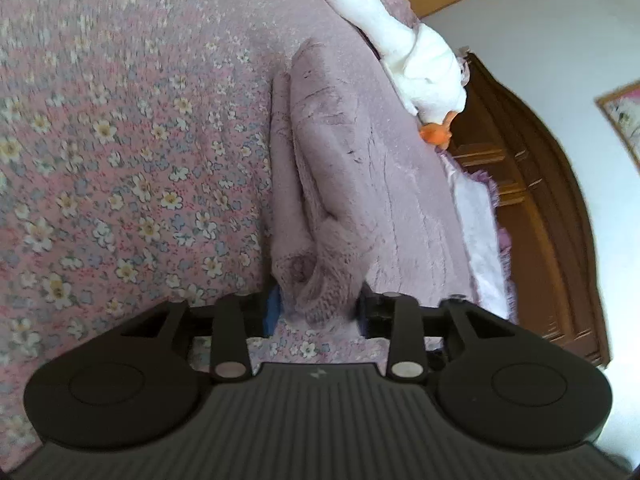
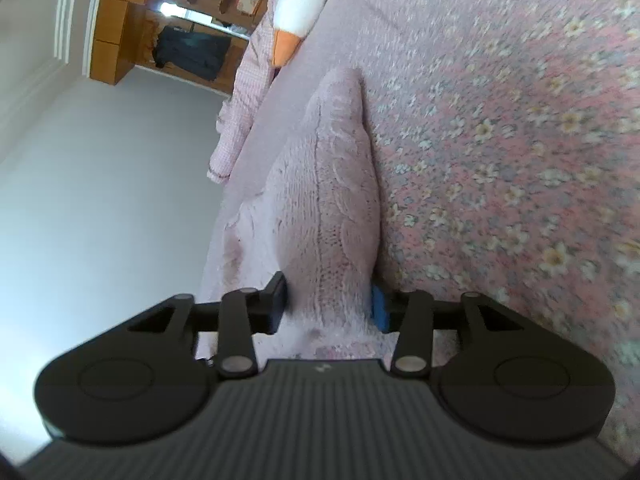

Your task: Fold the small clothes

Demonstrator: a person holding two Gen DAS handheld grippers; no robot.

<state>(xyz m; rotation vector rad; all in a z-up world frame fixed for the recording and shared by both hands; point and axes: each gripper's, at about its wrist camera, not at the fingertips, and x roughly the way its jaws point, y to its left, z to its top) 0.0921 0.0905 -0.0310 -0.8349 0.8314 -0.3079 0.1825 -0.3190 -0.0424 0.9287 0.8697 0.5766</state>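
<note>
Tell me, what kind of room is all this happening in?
Most likely a bedroom. The knitted pink garment is being handled over a floral bedspread, a white plush goose lies along the far edge, and a dark wooden headboard stands behind it.

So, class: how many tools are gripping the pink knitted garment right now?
2. The left tool clamps one bunched end of the pink knitted garment; the right tool clamps another part. The fabric between them may hide further folds.

One pink knitted garment (image 1: pixel 320 184), one plush goose (image 1: pixel 408 52), two grippers (image 1: pixel 316 312), one floral bedspread (image 1: pixel 120 140)
</note>
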